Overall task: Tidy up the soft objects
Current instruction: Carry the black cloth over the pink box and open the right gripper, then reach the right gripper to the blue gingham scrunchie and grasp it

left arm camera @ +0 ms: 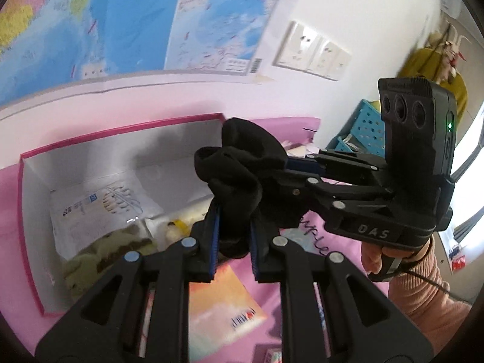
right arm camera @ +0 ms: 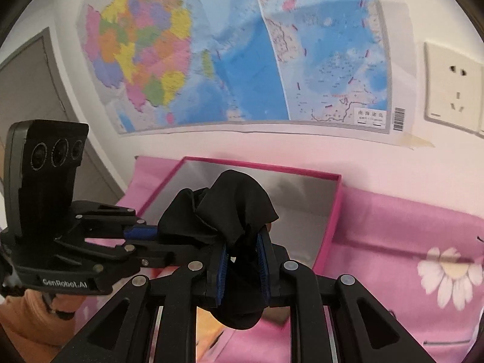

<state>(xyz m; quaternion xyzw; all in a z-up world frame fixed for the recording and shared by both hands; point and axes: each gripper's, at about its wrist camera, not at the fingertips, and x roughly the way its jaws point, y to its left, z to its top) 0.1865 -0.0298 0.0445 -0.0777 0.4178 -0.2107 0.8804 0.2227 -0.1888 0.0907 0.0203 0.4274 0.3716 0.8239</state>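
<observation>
Left wrist view: the left tongs [left arm camera: 231,239] are clamped on the lower end of a black sock [left arm camera: 239,163], a bunched soft bundle that rises up and away from the pads. The right tongs [left arm camera: 272,172] come in from the right side of the picture and pinch the same bundle higher up, so the sock hangs between both hands above the pink-covered bench [left arm camera: 299,239]. The pink-rimmed box [left arm camera: 30,199] lies ahead and to the left, open, with its near rim just past the left tongs. Inside it sit a white printed packet [left arm camera: 99,208], a pale green plush toy [left arm camera: 90,260] and a yellow-and-white plush toy [left arm camera: 177,227]. Judged from this, the coming move is a short carry forward and left over the rim; the left hand is the nearer one to the box. An orange booklet [left arm camera: 217,305] lies on the bench under the tongs, and a blue perforated basket [left arm camera: 367,127] stands off to the right, out of the way.

Right wrist view: the right tongs [right arm camera: 242,260] grip the black sock [right arm camera: 233,211], which bulges above and sags below the pads. The left tongs [right arm camera: 151,233] hold its left edge. The box [right arm camera: 329,220] lies straight ahead, with nothing between it and the sock. A wall map [right arm camera: 236,48] hangs behind.
</observation>
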